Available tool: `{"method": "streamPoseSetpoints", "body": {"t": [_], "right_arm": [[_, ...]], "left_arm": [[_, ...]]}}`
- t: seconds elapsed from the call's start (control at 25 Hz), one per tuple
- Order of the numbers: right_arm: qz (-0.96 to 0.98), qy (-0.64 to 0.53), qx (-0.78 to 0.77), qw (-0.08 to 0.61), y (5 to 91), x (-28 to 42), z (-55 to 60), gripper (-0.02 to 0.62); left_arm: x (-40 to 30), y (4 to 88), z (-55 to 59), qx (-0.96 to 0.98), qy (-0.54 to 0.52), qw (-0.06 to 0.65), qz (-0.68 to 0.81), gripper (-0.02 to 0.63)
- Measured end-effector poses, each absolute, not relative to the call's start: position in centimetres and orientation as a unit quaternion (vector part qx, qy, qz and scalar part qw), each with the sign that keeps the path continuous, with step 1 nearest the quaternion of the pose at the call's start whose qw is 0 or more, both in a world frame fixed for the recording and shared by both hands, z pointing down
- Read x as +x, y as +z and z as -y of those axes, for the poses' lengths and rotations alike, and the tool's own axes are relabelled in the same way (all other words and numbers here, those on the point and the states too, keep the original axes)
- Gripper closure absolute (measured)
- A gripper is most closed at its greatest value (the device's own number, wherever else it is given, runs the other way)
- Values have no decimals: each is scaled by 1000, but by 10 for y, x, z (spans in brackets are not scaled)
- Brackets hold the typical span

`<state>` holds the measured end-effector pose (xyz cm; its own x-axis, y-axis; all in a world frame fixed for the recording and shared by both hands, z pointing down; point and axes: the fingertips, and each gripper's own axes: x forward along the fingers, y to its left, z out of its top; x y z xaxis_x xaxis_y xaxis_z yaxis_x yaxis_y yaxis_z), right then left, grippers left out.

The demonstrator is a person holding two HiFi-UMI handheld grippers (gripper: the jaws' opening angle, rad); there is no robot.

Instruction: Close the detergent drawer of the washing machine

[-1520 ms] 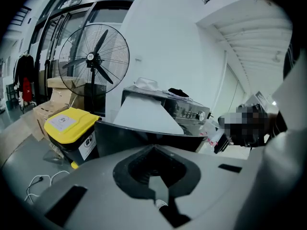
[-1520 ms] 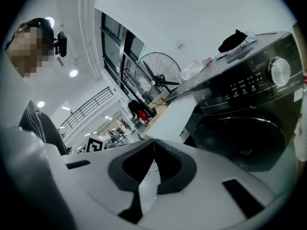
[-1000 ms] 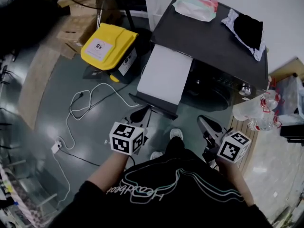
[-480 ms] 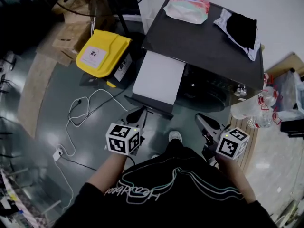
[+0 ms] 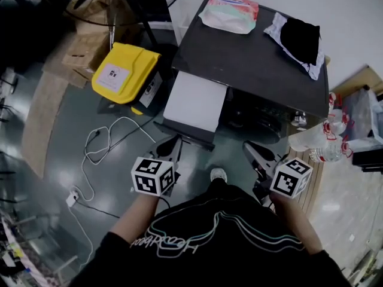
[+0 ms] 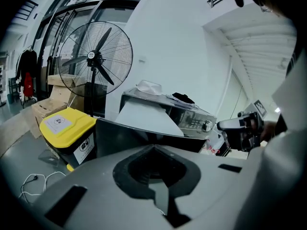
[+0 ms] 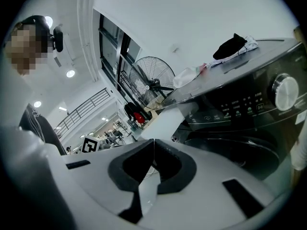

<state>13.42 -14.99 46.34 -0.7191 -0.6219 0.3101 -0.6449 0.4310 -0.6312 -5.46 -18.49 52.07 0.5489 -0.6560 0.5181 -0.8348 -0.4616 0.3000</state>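
Observation:
The dark washing machine (image 5: pixel 251 58) stands ahead of me, with its detergent drawer (image 5: pixel 194 102) pulled far out at the front left and showing a white top. My left gripper (image 5: pixel 174 142) is shut and empty just in front of the drawer's front edge, apart from it. My right gripper (image 5: pixel 250 150) is also shut and empty, low before the round door. In the left gripper view the drawer (image 6: pixel 144 120) juts out above the closed jaws. The right gripper view shows the drawer (image 7: pixel 165 119) left of the control panel and knob (image 7: pixel 285 91).
A yellow-lidded bin (image 5: pixel 122 73) stands left of the drawer, with cardboard boxes (image 5: pixel 90 46) behind it. A white cable (image 5: pixel 102 139) loops on the floor. A wipes pack (image 5: pixel 229 11) and a black cloth (image 5: pixel 299 40) lie on the machine. Plastic bottles (image 5: pixel 326 142) sit at its right. A standing fan (image 6: pixel 96 61) is behind.
The head view has drifted, so the machine sits a little further left and up in it. Both grippers stay shut in about the same place. The drawer stays out.

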Motion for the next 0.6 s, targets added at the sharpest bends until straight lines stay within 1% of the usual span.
{"method": "streamPoseSetpoints", "body": {"t": [0.6], "right_arm": [[843, 374, 386, 18, 460, 159, 182, 568]], "left_arm": [[-50, 523, 218, 828, 161, 276, 461, 584]]}}
